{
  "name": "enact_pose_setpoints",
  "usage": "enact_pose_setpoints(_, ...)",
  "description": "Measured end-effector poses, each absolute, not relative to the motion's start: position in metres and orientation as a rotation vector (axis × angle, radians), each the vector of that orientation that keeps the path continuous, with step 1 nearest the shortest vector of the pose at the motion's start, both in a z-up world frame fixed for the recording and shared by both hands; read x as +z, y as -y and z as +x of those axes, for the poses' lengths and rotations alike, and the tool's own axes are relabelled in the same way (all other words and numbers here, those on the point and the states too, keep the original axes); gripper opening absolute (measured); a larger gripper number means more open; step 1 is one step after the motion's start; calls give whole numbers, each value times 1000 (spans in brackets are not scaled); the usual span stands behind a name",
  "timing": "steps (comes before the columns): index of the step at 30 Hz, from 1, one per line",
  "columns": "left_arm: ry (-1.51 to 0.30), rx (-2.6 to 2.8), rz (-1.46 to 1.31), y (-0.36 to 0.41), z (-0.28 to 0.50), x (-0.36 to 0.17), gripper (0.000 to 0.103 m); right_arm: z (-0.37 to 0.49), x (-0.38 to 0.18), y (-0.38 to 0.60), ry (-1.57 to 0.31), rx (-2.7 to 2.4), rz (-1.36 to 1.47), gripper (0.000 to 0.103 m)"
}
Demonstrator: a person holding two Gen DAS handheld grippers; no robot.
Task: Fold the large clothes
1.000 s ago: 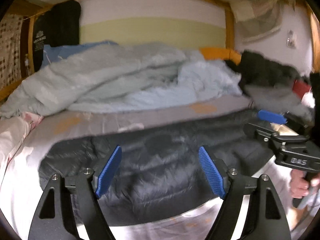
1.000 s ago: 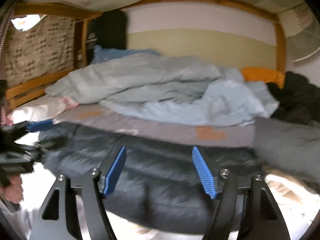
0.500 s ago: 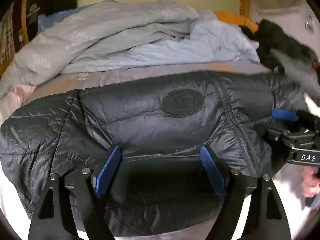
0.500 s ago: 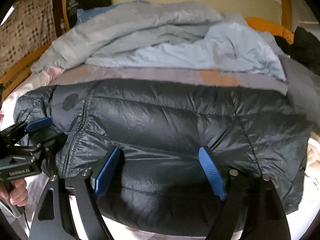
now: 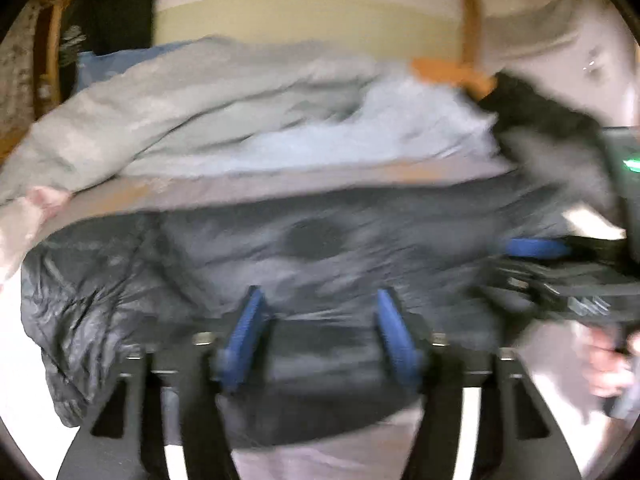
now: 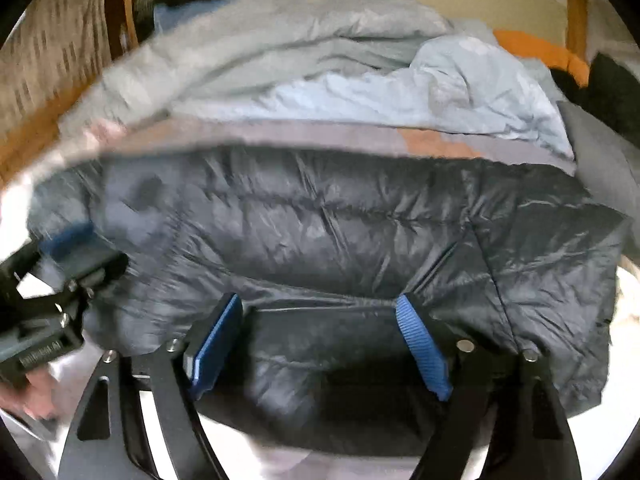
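Left gripper [image 5: 318, 322] with jaws closing, about half apart, blue pads [image 5: 244, 326] on both sides of the near hem of the dark puffer jacket [image 5: 320, 248]; fabric between the pads, but from the blurred left wrist view not possible to tell whether already pressed. Right gripper [image 6: 320, 334] with jaws wide apart, blue pads [image 6: 420, 344] standing over the same near edge of the jacket, fabric lying between them, not pinched. Jacket spread flat across the bed, quilted and shiny, with a dark oval patch [image 5: 316, 240] on the chest and a zipper line running down the front, visible in the right wrist view at left. One sleeve [image 6: 560, 280] spread out at the right edge of the right wrist view, the other crumpled [image 5: 76, 312] at the left of the left wrist view. Under the jacket, a pale sheet [image 6: 360, 468], white near the camera. Beyond the jacket, a grey band of bedding with orange patches [image 6: 432, 142], then a rumpled light blue duvet [image 6: 320, 64] heaped against the wall. Farther back, a wooden bed frame [image 6: 576, 12], an orange cushion [image 6: 540, 50] and a dark pile of clothes [image 5: 540, 120] at right. At the right edge of the left wrist view, a hand [image 5: 608, 364] on the handle of the other gripper.
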State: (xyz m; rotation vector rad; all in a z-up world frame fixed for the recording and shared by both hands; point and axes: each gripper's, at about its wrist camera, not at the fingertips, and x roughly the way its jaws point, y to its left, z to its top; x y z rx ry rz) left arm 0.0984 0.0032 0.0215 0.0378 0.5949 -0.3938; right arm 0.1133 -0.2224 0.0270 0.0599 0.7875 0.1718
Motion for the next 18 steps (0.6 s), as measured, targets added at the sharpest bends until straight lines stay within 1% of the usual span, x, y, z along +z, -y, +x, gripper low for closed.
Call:
enact_pose_setpoints(3, -574, -505, -27, 5, 79, 37, 37, 106, 62, 237, -767, 249, 146, 79)
enact_pose_setpoints(4, -588, -525, -51, 8, 78, 35, 30, 104, 70, 241, -765, 271, 173, 78)
enact_pose_setpoints(5, -607, -541, -67, 11, 79, 30, 24, 102, 78, 247, -764, 294, 216, 72)
enact_pose_setpoints(6, -629, -551, -72, 15, 82, 24, 22, 101, 82, 250, -767, 309, 248, 61)
enact_pose_setpoints(7, -656, -549, -69, 18, 85, 16, 14, 100, 83, 253, -779, 322, 284, 52)
enact_pose_setpoints(8, -691, -539, -68, 20, 90, 5, 8, 100, 82, 254, -797, 324, 302, 29)
enact_pose_setpoints(9, -719, -535, -82, 21, 94, -4, 7, 100, 80, 254, -806, 325, 307, 13)
enact_pose_setpoints(11, -743, -536, -122, 19, 102, -19, 6, 102, 72, 250, -819, 340, 303, 7)
enact_pose_setpoints(16, -807, -525, -197, 20, 117, -44, 6, 115, 48, 221, -915, 377, 235, 6)
enact_pose_setpoints(18, -807, -520, -198, 19, 115, -44, 6, 119, 42, 206, -955, 396, 207, 6)
